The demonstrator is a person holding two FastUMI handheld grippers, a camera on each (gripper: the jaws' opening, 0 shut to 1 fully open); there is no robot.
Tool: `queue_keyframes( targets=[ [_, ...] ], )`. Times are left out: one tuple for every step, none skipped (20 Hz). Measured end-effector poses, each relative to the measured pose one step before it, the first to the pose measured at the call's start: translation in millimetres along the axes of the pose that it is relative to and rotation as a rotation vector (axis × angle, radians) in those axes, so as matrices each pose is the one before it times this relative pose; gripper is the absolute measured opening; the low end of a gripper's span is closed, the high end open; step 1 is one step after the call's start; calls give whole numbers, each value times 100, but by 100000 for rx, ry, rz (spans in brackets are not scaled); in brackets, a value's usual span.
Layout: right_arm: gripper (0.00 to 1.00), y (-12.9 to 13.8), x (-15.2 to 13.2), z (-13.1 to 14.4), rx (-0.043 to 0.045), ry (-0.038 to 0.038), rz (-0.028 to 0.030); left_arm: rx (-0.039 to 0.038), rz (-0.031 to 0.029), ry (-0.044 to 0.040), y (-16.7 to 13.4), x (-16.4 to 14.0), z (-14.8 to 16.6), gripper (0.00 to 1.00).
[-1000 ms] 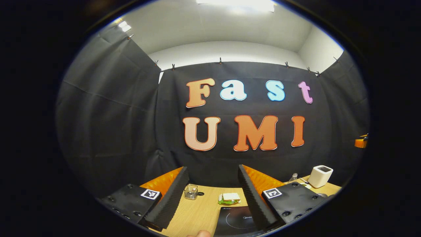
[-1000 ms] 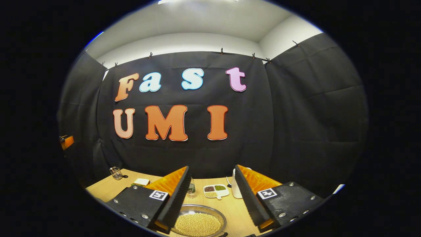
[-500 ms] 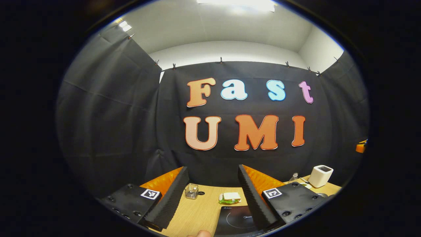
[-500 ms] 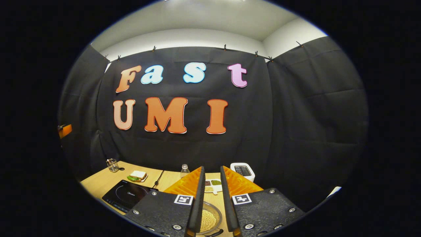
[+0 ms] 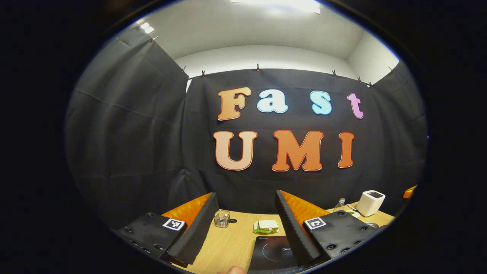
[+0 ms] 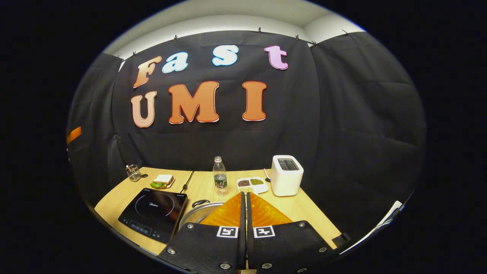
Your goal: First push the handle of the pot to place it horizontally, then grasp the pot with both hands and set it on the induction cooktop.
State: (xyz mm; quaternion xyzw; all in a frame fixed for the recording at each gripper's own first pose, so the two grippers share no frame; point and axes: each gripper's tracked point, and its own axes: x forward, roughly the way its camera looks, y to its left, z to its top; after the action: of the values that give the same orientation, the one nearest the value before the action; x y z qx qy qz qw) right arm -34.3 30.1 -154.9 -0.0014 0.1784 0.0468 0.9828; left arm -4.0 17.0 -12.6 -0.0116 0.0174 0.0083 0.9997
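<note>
left gripper (image 5: pixel 246 224): its two fingers stand wide apart with nothing between them; it is held above the near edge of the table (image 5: pixel 228 247)
right gripper (image 6: pixel 244 213): its two fingers are pressed flat together with nothing between them; it is held above the table, with the tips pointing at the far wall
pot (image 6: pixel 198 213): a shiny metal pot just past the right gripper's fingers and a bit to their left; the fingers cover most of it, so i cannot tell what is inside; a dark curved handle (image 6: pixel 200 203) shows on its far rim; it sits on the table right beside the cooktop, not on it
induction cooktop (image 6: pixel 154 214): a flat black one with a ring drawn on it; left of the right gripper and near it; in the left gripper view it lies just under the tip of the right-hand finger (image 5: pixel 295 232)
sandwich (image 6: pixel 163 180): past the cooktop, on a small plate; in the left gripper view it sits between the two fingers, farther off
glass jar (image 5: pixel 221 218): small and clear; just past the left gripper's left-hand finger
water bottle (image 6: pixel 219 180): stands upright, straight ahead of the right gripper, past the pot
bean tray (image 6: pixel 252 184): white, with small heaps of dark, green and pale beans; just right of the bottle
toaster (image 6: pixel 287 175): white; ahead of the right gripper and to its right, beside the tray
fingertip (image 5: pixel 231 270): a bit of a person's finger peeks in at the very bottom of the left gripper view
</note>
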Motion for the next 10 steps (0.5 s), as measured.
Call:
queue_keyframes(
  targets=[
    [0, -55, 210, -1149, 109, 2367, 0, -113, 218, 411, 57, -39, -6, 100],
    [1, 40, 152, -1199, 239, 2655, 477, -80, 256, 404, 175, 68, -139, 100],
    [0, -5, 93, -1246, 633, 2792, 275, -64, 239, 282, 217, 74, -228, 100],
    [1, -32, 119, -1258, 907, 2799, 309, -40, 153, 298, 45, 139, -159, 98],
    [0, 122, 379, -1207, 640, 2843, 303, -10, 95, 224, 54, 16, -65, 98],
    [0, 91, 203, -1139, 312, 2584, 238, -53, -28, 291, 37, 102, -175, 100],
    [0, 129, 219, -1117, 91, 2309, 226, -78, -107, 276, -171, 8, -51, 98],
    [1, 94, 247, -972, 238, 2156, 202, 56, -79, 371, 82, 204, -225, 100],
    [0, 127, 252, -1091, 115, 2435, 323, 286, 20, 231, -45, -118, -223, 100],
    [0, 155, 173, -1068, 256, 2160, 534, 268, 14, 379, 137, 197, -116, 100]
  ],
)
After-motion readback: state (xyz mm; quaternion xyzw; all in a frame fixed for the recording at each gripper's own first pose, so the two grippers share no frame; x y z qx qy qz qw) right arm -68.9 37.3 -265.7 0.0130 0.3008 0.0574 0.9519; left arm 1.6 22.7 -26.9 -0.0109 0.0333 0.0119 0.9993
